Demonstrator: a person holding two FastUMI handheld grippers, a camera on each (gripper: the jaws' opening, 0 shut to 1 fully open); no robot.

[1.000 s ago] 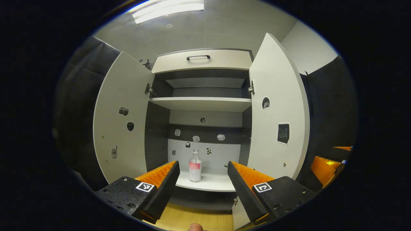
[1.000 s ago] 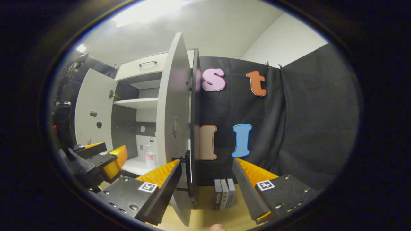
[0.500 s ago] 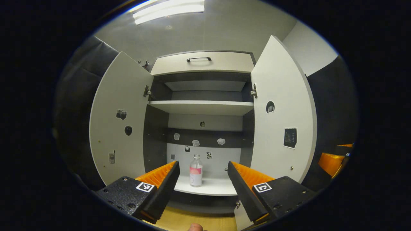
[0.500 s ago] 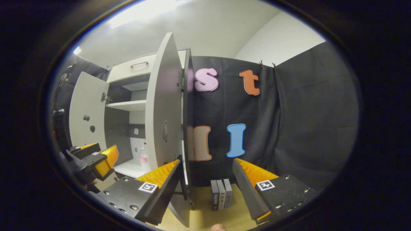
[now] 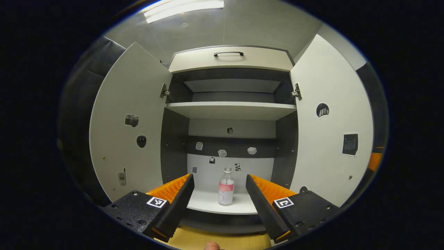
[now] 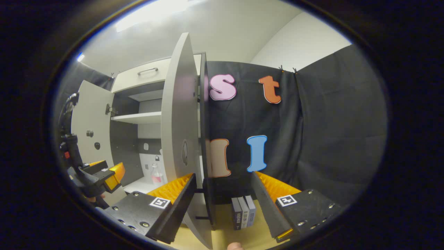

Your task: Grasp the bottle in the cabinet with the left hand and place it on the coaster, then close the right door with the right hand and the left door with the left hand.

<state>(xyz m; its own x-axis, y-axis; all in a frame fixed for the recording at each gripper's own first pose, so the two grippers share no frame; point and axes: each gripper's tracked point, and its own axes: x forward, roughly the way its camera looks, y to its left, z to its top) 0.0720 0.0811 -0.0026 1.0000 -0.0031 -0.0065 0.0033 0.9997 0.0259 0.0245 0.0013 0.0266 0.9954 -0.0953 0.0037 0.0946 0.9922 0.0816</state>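
The left gripper (image 5: 218, 189) was spread wide and empty, facing the bottle (image 5: 225, 186), which stood upright on the cabinet's bottom shelf (image 5: 208, 205), well apart from the fingers. The right gripper (image 6: 222, 194) also gaped empty, near the edge of the open right door (image 6: 177, 139). Beyond it some small books (image 6: 243, 216) stood on the wooden tabletop (image 6: 253, 236); the left door (image 5: 128, 128) hung open too.

bottle waits in open cabinet

the clear bottle (image 5: 226, 186) with pink and white label stands upright on the lower shelf of the cabinet (image 5: 231, 110). the left door (image 5: 130, 125) and right door (image 5: 329, 128) are wide open.
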